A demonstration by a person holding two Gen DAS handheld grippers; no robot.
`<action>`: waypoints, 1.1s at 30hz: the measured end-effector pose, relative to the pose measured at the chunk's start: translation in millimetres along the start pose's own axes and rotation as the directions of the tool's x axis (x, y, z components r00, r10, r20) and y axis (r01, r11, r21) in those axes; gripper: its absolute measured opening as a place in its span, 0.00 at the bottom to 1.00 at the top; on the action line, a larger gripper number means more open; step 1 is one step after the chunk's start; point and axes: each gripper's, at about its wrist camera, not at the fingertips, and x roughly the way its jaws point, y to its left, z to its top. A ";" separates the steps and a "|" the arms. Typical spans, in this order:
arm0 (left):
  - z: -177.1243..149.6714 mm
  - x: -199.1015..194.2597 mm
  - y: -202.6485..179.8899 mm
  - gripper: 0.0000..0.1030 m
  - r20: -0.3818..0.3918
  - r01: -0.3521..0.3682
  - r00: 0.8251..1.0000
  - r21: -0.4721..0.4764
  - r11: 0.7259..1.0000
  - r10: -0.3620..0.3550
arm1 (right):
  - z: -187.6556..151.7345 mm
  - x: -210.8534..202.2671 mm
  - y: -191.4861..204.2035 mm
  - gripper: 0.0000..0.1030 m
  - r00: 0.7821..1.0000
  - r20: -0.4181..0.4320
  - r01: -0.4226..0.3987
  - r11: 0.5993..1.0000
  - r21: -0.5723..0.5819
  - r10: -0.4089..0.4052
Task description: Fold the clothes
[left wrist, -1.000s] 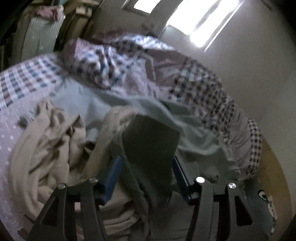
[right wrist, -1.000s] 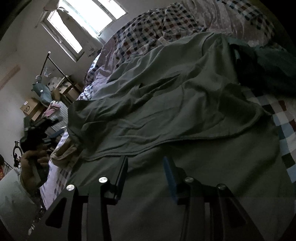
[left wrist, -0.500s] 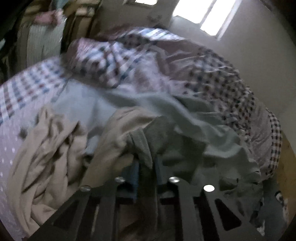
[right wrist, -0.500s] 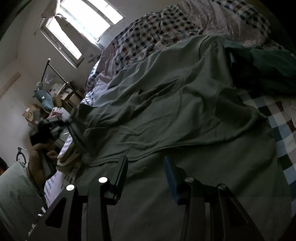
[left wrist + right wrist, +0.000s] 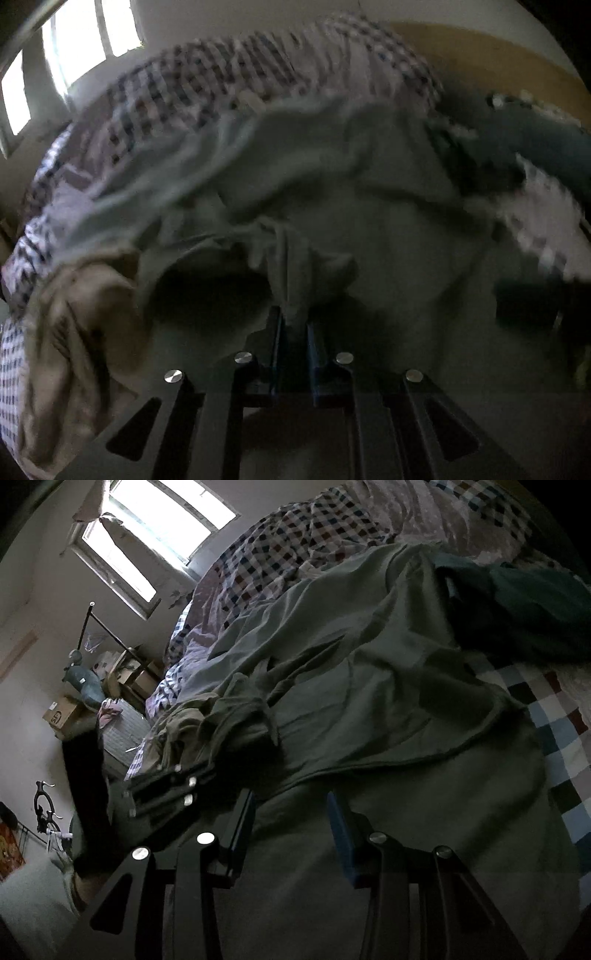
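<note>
One fold is under way and none looks finished: my left gripper [image 5: 294, 325] pinches a bunched edge of the grey-green garment [image 5: 388, 229], its jaws easing open slightly with cloth between them, while my right gripper [image 5: 290, 823] hovers spread and empty over the garment's near hem. Beside the garment the beige clothes [image 5: 74, 314] lie crumpled. Only the right wrist view shows the garment spread across the checked quilt [image 5: 295, 550]; the left view is blurred.

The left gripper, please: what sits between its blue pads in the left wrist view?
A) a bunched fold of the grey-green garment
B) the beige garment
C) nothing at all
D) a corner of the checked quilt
A: a gathered fold of the grey-green garment runs straight down into the left gripper, whose pads pinch it.
</note>
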 end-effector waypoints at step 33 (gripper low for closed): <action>-2.4 46.7 149.9 0.25 0.163 0.185 0.982 -0.933 0.309 -0.097 | 9.1 -28.1 -19.5 0.43 0.998 0.049 -0.035 0.997 0.069 0.031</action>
